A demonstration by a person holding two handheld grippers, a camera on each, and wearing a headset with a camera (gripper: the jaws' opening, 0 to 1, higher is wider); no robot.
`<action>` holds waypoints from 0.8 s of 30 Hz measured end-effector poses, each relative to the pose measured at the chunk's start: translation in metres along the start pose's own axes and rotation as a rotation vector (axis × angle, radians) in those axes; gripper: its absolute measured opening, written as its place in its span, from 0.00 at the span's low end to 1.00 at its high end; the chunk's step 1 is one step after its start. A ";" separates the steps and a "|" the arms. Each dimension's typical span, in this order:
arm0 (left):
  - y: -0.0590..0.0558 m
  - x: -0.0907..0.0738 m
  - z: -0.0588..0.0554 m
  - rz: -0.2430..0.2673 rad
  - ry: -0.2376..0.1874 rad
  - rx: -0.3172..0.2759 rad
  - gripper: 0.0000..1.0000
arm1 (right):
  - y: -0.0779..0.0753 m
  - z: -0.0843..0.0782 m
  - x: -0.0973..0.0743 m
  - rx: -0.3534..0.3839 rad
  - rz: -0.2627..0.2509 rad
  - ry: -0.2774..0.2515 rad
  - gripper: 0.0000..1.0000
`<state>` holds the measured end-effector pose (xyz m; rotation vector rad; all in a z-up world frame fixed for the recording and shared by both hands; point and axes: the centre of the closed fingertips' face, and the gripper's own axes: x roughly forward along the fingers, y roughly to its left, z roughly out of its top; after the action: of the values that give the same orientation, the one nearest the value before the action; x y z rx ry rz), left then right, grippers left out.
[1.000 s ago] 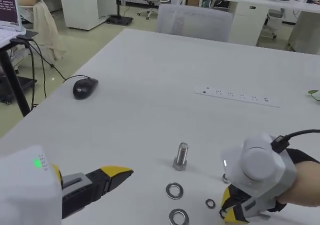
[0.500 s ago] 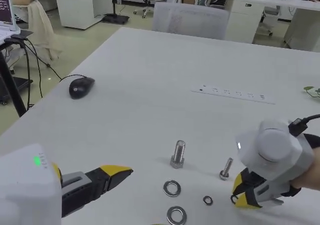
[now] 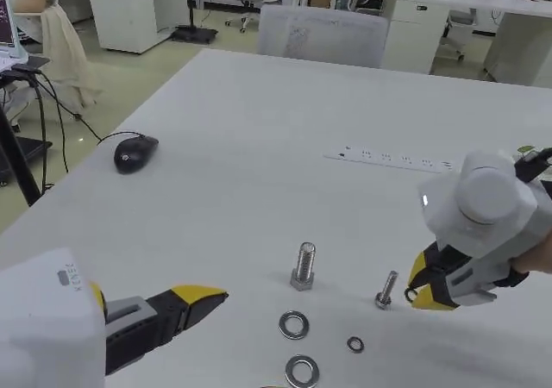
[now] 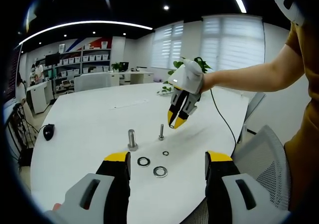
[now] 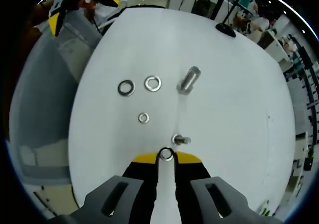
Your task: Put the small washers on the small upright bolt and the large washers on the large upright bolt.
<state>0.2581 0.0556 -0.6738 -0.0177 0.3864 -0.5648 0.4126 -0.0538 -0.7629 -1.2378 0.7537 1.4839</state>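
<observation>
At the upper left of the head view, a computer mouse (image 3: 135,152) lay on the white surface (image 3: 259,147), with its cable running off the left edge. At lower left, the left gripper (image 3: 205,298) was released. Its own view showed the two yellow-tipped jaws set wide apart with nothing between them.

Near the bottom centre, the large bolt (image 3: 304,265) stood upright on its head. Two large washers (image 3: 294,325) lay flat just below it in the frame, one lower than the other and not touching. To their right lay one small washer (image 3: 355,345), apart from both bolts.

Right of the large bolt, and well separated from it, the small bolt (image 3: 385,290) stood on its head with no washer on it. A power strip (image 3: 392,159) lay higher in the frame, above the bolts.

At the right edge, the right gripper (image 3: 423,290) was clenched on a second small washer (image 5: 166,155), pinched at the jaw tips. The tips sat just beside the top of the small bolt, to its right, without touching it.
</observation>
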 end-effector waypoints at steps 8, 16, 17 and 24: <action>-0.001 0.001 -0.002 -0.001 0.008 -0.001 0.60 | -0.012 0.012 -0.011 -0.032 -0.029 -0.012 0.12; 0.000 0.001 0.000 0.000 0.001 -0.005 0.60 | -0.019 0.016 -0.004 -0.037 -0.031 -0.012 0.12; 0.001 0.000 -0.001 0.003 0.000 -0.008 0.60 | -0.019 0.016 -0.003 -0.038 -0.028 -0.009 0.12; 0.003 0.001 -0.004 0.008 0.006 -0.016 0.60 | -0.021 0.017 0.002 -0.045 -0.018 -0.006 0.13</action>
<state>0.2589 0.0580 -0.6784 -0.0300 0.3967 -0.5537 0.4275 -0.0317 -0.7569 -1.2700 0.7070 1.4969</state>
